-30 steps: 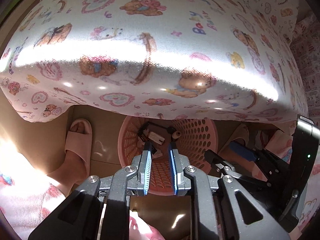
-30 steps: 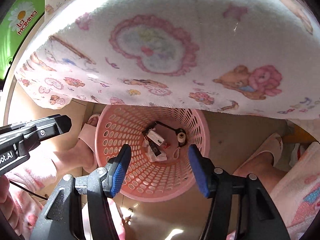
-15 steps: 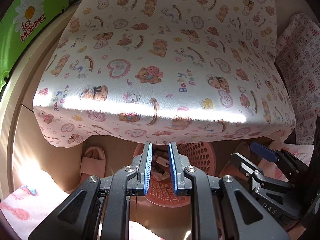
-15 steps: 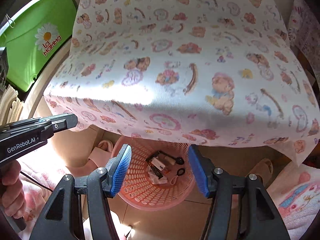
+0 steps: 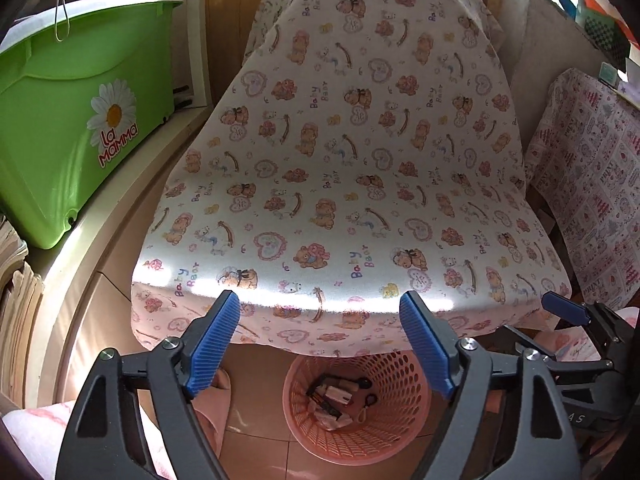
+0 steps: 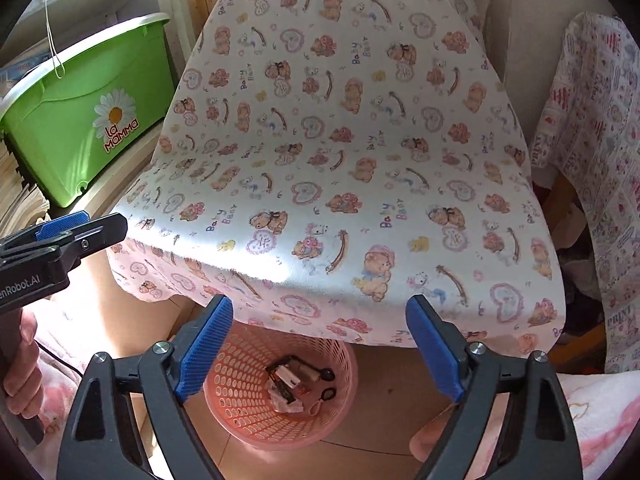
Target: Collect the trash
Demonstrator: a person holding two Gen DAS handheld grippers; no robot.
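Pink basket [image 5: 358, 412] stands on the floor at 6 o'clock, just under the front edge of the desk [image 5: 348, 168] with the bear cloth, and the trash [image 5: 334, 398] lies inside it. Left tool [image 5: 320, 344] and right tool [image 6: 320, 346] hang above the basket; both have just been opening and now gape wide, with nothing between their blue pads.

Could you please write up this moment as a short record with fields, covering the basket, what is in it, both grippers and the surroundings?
basket: pink perforated basket on the floor, partly under the edge of the bear-print cloth
contents: small trash items, several pieces, too small to name
left gripper: jaws have just been opening, nothing between them
right gripper: jaws have just been opening, empty
cloth top: no trash visible on it
side: green bin on a ledge
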